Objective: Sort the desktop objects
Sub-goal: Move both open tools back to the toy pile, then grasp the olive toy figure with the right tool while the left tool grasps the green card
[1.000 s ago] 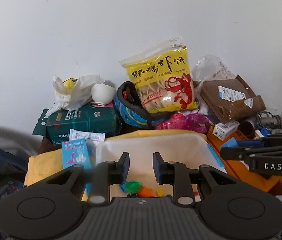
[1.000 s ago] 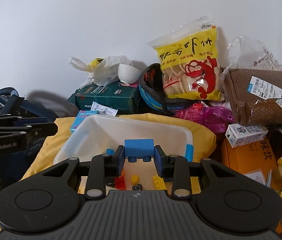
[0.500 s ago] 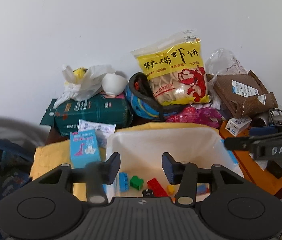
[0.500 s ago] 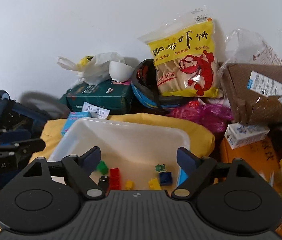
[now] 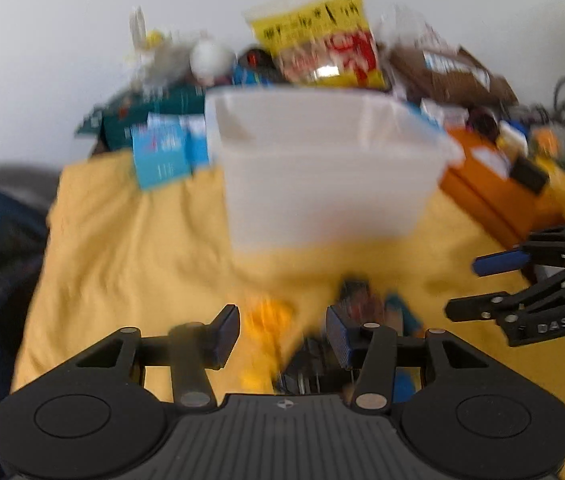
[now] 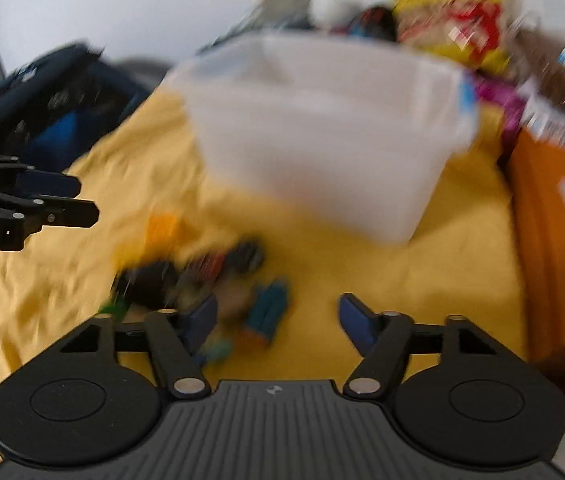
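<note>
Both the left gripper [image 5: 280,330] and right gripper [image 6: 278,318] are hanging open and empty over blurred toy bricks [image 6: 218,280], lining up a pick for the white bin [image 6: 322,136]

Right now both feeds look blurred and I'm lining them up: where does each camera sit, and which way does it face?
Left wrist: on the left gripper, facing the translucent white plastic bin on the yellow cloth; its own fingers show, the right gripper at right.
Right wrist: on the right gripper, facing the same bin; the left gripper at left.
Shared: bin, cloth, blurred toy blocks.
</note>
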{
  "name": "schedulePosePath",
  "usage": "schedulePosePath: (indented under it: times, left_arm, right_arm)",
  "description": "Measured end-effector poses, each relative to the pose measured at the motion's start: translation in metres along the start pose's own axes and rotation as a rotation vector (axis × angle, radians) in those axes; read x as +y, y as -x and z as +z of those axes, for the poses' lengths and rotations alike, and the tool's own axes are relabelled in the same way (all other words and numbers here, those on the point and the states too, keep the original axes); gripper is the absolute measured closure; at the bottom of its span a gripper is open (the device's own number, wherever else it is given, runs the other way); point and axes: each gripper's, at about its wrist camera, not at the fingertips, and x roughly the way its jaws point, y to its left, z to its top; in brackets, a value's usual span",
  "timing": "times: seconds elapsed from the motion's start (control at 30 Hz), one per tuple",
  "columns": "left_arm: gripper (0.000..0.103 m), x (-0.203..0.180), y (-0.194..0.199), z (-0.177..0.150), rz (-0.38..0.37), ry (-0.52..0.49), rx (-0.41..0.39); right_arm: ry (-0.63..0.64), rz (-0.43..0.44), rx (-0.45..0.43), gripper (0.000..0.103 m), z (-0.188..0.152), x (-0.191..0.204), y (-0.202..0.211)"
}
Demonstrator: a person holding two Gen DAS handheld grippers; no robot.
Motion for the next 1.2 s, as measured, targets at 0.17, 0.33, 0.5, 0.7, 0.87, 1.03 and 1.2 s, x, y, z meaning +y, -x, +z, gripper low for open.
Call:
schedulePosePath:
  times: [0.17,0.33,0.5,0.7,0.87,1.03,1.2]
  left_arm:
    - [0.052,-0.009,-0.007,-0.039,-0.02,-0.038,0.067]
    - [0.056,-0.017,-0.019,-0.058,-0.036,-0.062,0.11]
    - [0.064,-0.026,-0.032,-0.061,-0.03,-0.072,0.127]
    - [0.064,-0.023,-0.045,-0.061,-0.031,-0.047,0.158]
    - [0.078,-0.021,-0.046,-0.057,-0.035,-0.047,0.142]
    - [0.078,-0.018,-0.039,-0.053,-0.05,-0.04,0.11]
    - [0.078,-0.011,-0.019,-0.044,-0.061,-0.008,0.059]
  right_arm:
    - [0.065,0.025,0.019,0.049,-0.01,0.022,-0.015]
    - [0.115,0.045,0.024,0.051,-0.006,0.033,-0.027]
    - [0.147,0.051,0.052,0.063,-0.002,0.037,-0.042]
    - [0.112,0.06,0.085,0.067,0.003,0.034,-0.055]
    - [0.083,0.094,0.089,0.072,0.0,0.025,-0.049]
    - [0.014,0.103,0.053,0.072,-0.008,0.013,-0.031]
    - [-0.07,0.113,-0.017,0.072,-0.011,0.002,-0.004]
